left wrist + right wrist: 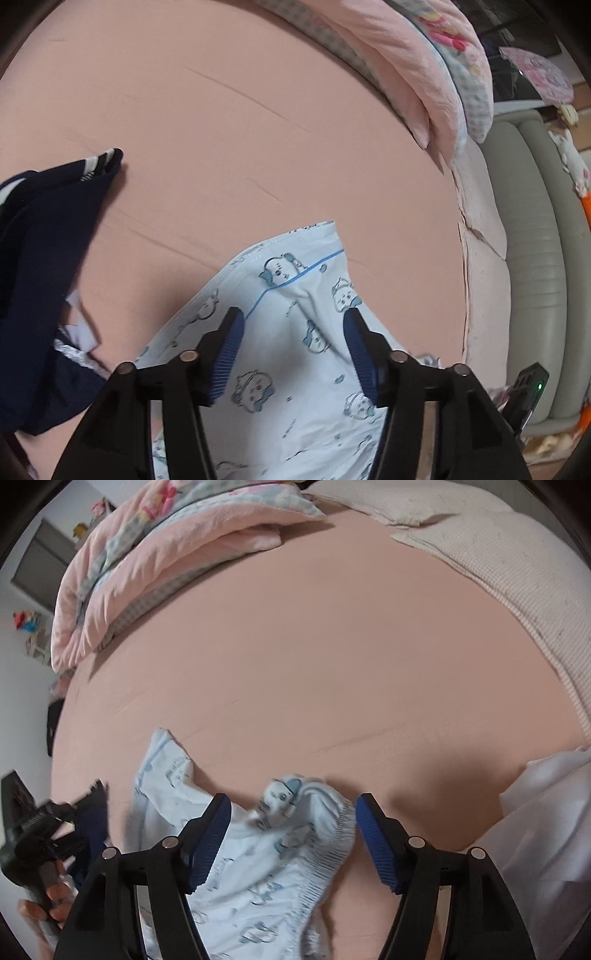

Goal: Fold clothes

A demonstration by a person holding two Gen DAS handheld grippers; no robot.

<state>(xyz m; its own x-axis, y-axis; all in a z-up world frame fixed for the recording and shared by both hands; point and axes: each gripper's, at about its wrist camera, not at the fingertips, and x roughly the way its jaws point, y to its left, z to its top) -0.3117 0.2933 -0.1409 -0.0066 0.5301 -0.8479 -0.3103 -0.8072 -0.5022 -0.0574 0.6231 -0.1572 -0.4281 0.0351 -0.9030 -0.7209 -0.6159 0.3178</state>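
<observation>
While the bed (229,122) spreads its pink sheet under both cameras, I judge that I am at a release: the light blue printed garment (295,317) lies on the sheet near the front edge and neither claw has it. No fold line shows yet that I can call finished, so I take this as an early step, a laying-out before the fold proper.

My left claw (293,354) hangs above the garment with its blue pads spread and cloth visible in the gap, nothing pressed. My right claw (291,838) is likewise released, its pads apart over a bunched, elasticated edge of the same garment (258,867).

Next, I think, I need to smooth that bunched edge flat and then take two corners, one per claw, to carry them over. Soft cloth like this will sag and slip, so the pinch should go at a hem.

On the garment I see small cartoon faces, a thin blue line of piping, and a stitched hem pointing away from me. To the left lies a dark navy garment (44,266), just beside the blue one.
</observation>
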